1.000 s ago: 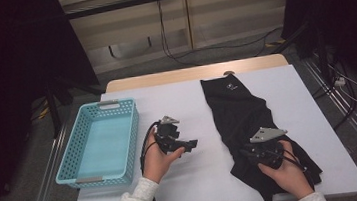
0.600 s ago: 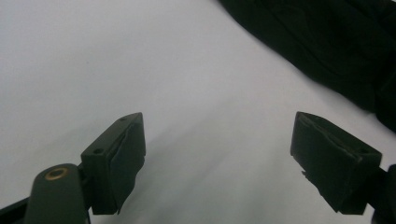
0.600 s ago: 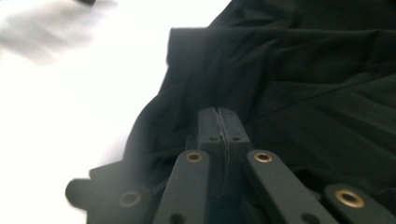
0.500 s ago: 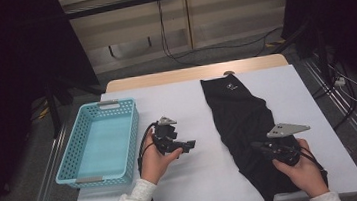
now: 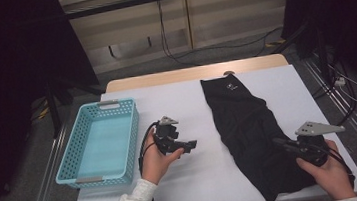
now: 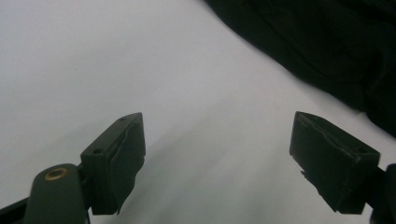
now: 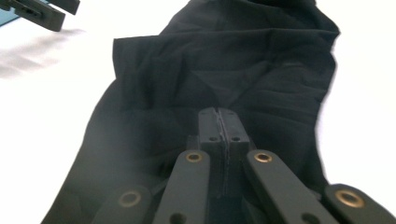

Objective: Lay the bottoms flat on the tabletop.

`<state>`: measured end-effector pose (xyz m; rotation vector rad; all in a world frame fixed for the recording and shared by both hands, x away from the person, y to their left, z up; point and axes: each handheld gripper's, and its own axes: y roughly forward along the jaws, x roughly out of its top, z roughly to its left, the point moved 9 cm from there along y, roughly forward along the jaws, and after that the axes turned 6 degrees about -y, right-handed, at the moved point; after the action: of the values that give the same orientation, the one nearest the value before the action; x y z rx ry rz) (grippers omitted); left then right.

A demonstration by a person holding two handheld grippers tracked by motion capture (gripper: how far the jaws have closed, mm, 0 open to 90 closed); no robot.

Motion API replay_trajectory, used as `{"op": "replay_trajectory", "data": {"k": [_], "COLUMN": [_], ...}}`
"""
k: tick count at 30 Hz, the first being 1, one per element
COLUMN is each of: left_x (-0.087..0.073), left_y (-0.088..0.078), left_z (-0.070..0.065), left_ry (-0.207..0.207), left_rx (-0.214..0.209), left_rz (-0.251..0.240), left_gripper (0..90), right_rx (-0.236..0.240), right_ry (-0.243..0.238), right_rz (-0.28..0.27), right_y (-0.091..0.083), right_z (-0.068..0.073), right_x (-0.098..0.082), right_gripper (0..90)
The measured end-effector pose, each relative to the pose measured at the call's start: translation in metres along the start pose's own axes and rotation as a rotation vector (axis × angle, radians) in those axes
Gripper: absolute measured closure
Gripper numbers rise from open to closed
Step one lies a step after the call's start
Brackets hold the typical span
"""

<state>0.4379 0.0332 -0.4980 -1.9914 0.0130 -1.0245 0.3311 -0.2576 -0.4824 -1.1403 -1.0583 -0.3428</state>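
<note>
Right gripper (image 5: 284, 145) clamped together over black garment's (image 5: 249, 123) near end, long axis running away up the counter (image 5: 186, 99); left gripper (image 5: 188, 144) apart, farther off.

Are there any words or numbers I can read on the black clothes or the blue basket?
None can be read.
Black garment: a small white mark near its far end, too small to read.
Blue basket: no writing shows on it.

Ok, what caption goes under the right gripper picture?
Right gripper, jaws shut, over the crumpled black garment on the white table.
</note>
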Motion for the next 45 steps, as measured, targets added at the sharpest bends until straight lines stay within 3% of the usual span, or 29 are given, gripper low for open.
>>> {"op": "replay_trajectory", "data": {"k": [5,10,13,17,21,25,27,30,34,41,45], "left_x": [0.000,0.001,0.001,0.000,0.000,-0.001,-0.001,0.000,0.000,0.000,0.000], "left_y": [0.001,0.000,0.001,0.001,0.001,0.002,0.002,0.002,0.001,0.001,-0.001], "left_z": [-0.001,-0.001,0.001,0.001,0.000,0.000,0.000,0.001,0.001,0.001,0.002], "left_ry": [-0.013,-0.012,-0.010,-0.008,-0.009,-0.003,-0.002,-0.006,-0.020,-0.020,-0.017], "left_rx": [-0.002,-0.002,0.002,0.002,0.004,0.003,0.002,0.000,0.004,0.001,-0.002], "left_rz": [-0.004,-0.010,-0.005,0.000,-0.003,0.004,0.006,0.003,-0.004,-0.002,0.001], "left_gripper": [18.8,18.8,18.8,18.8,18.8,18.8,18.9,18.9,18.8,18.9,18.9], "right_rx": [-0.038,-0.089,-0.096,-0.106,-0.093,-0.102,-0.117,-0.121,-0.140,-0.165,-0.199], "right_ry": [0.018,0.020,0.008,-0.031,-0.037,-0.074,-0.104,-0.096,-0.089,-0.037,-0.013], "right_rz": [0.018,0.038,0.029,0.059,0.067,0.108,0.141,0.165,0.145,0.084,0.101], "right_y": [-0.007,-0.012,-0.009,0.002,0.011,0.020,0.023,0.021,0.013,-0.011,-0.011], "right_z": [-0.014,-0.023,-0.019,-0.011,-0.004,0.002,0.000,-0.006,-0.016,-0.034,-0.043], "right_x": [-0.011,-0.015,-0.009,-0.006,-0.006,-0.009,-0.015,-0.021,-0.020,-0.014,-0.020], "right_gripper": [89.1,81.1,73.5,62.7,54.5,56.1,67.5,86.3,88.4,88.2,79.4]}}
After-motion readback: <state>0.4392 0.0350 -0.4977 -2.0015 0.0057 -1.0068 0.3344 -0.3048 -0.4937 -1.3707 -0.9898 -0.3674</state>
